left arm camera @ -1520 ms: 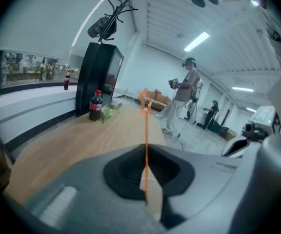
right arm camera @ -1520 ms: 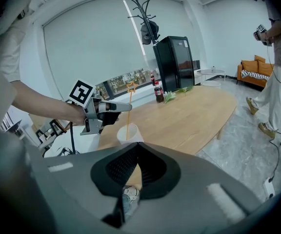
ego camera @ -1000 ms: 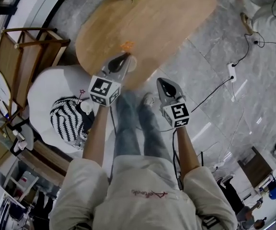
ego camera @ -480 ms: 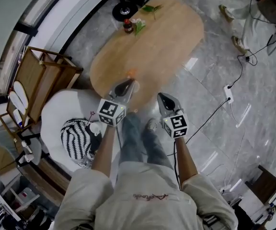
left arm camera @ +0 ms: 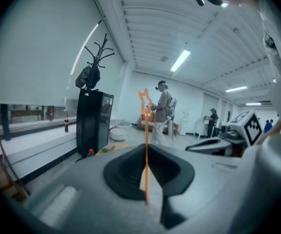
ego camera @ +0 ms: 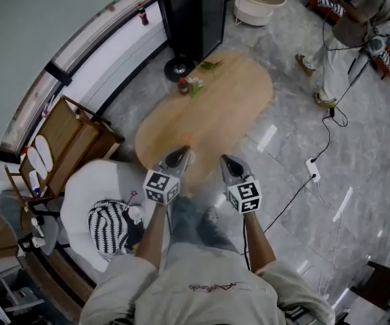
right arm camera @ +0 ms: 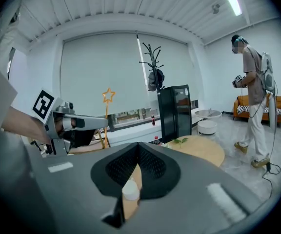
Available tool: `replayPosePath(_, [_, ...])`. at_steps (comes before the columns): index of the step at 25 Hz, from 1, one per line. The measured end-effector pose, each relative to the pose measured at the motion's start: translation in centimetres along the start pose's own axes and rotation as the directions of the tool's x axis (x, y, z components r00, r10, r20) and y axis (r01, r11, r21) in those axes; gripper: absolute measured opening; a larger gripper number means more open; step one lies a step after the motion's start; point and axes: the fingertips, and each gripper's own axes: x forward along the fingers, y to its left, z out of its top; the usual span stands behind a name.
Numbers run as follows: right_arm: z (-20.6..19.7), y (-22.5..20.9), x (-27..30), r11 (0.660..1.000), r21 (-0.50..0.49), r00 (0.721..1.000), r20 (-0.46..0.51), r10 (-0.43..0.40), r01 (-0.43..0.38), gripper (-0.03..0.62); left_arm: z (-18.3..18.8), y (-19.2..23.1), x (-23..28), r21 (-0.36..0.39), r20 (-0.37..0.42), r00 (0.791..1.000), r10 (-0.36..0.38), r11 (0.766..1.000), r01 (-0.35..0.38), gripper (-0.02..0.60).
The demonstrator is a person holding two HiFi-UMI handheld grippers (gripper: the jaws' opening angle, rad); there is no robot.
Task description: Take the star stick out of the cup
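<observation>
My left gripper (left arm camera: 146,146) is shut on the thin orange star stick (left arm camera: 146,130). The stick runs straight up between the jaws, with its star outline (left arm camera: 144,97) at the top. The right gripper view shows that star (right arm camera: 108,95) above the left gripper (right arm camera: 79,123). My right gripper (right arm camera: 138,147) has its jaws together and nothing between them. Through the slit below them a small white cup (right arm camera: 130,190) shows against the wood of the table. In the head view both grippers, left (ego camera: 179,156) and right (ego camera: 227,162), hover above the near end of the oval wooden table (ego camera: 215,110); the cup is hidden there.
A red-capped bottle (ego camera: 181,85) and green leaves (ego camera: 199,84) sit at the table's far end. Behind stands a black cabinet (ego camera: 191,12). A white armchair with a striped cushion (ego camera: 107,223) and a wooden rack (ego camera: 63,141) are at left. A person (ego camera: 349,26) stands far right, with cables (ego camera: 312,169) on the floor.
Both grippers have risen well away from the tabletop, the left one carrying the star stick up with it. The head view has lifted too, so the table looks smaller and farther.
</observation>
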Motion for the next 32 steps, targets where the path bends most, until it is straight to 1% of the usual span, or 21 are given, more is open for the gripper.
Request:
replayPosePath(4, [2.6,0.7,-2.5,1.0,-0.024,1.0,0.03,-0.002,0.002,0.003,2.5,-1.9,-2.3,0.012,0.03,0.999,0.018,1.0,-0.018,0.012])
replayPosePath(9, [6.1,1.7,-5.0,0.998,-0.06,0.996,0.087,0.002,0.004,0.003,5.8,-3.5,-4.6,0.047,0.075,0.997,0.036,0.998,-0.039,0.012])
replayPosePath(16, [10.3,2.0,-7.5,0.995,-0.097,0.987,0.161,-0.008,0.024,0.003,9.8,-5.5,-5.8,0.084,0.14,0.99,0.034,0.995,-0.046,0.011])
replayPosePath(19, [11.1,2.4,-8.9,0.994,-0.104,0.986,0.169,-0.006,0.024,0.003,10.1,-6.8,-6.6,0.083,0.138,0.99,0.037,0.995,-0.049,0.011])
replayPosePath(22, [11.6,2.7,-10.4,0.993,-0.116,0.984,0.177,-0.008,0.029,0.003,10.7,-8.0,-7.1,0.098,0.143,0.989,0.033,0.994,-0.048,0.011])
replayPosePath(32, [12.1,2.8,-12.4,0.989,-0.142,0.983,0.183,-0.016,0.043,0.003,12.8,-9.8,-8.1,0.119,0.183,0.983,0.033,0.991,-0.056,0.011])
